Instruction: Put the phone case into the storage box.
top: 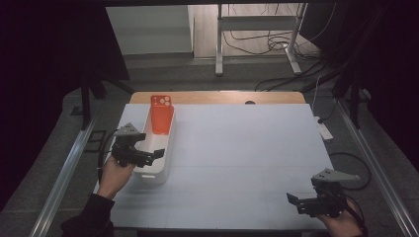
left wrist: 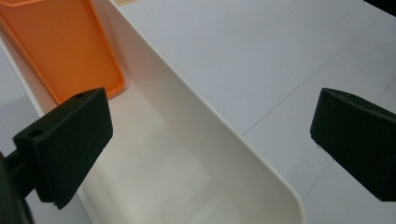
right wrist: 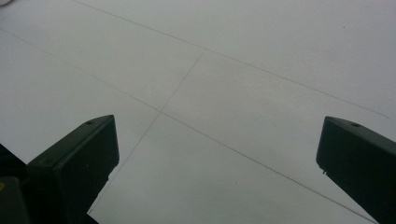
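High view had my left gripper (top: 157,154) over the white bin's (top: 165,163) near end, fingers spread, orange phone case (top: 161,118) leaning at the far end — looked light, flexy, slick; I'd pinch its top edge. Right gripper (top: 292,200) spread, over bare worktop (top: 237,148).

The bin (top: 157,150) sits on the surface (top: 237,158) toward its left edge. A phone case (top: 161,114) leans, seemingly upright, inside the bin's far end.
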A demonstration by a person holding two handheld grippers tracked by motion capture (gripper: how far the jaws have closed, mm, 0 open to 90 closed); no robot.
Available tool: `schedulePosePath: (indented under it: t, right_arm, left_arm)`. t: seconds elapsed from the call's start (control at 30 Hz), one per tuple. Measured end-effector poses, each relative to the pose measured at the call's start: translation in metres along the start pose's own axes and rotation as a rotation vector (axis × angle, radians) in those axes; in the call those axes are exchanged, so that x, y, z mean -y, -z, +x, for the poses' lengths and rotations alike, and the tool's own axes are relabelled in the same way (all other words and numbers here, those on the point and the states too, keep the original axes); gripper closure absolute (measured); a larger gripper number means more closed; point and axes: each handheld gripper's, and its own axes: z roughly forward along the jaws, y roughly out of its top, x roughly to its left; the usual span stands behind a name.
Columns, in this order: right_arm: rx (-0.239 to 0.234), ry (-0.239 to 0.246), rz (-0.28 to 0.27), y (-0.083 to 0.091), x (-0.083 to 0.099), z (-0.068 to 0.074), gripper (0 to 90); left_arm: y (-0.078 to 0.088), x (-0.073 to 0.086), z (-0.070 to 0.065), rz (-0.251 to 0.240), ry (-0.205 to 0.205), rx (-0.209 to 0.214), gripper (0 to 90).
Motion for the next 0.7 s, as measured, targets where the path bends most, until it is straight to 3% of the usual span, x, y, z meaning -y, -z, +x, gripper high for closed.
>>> schedulePosePath:
  t: [0.7]
  right_arm:
    - [0.002, 0.012, 0.002, 0.0, 0.0, 0.001, 0.0]
  left_arm:
    - [0.02, 0.015, -0.014, -0.017, -0.008, -0.007, 0.0]
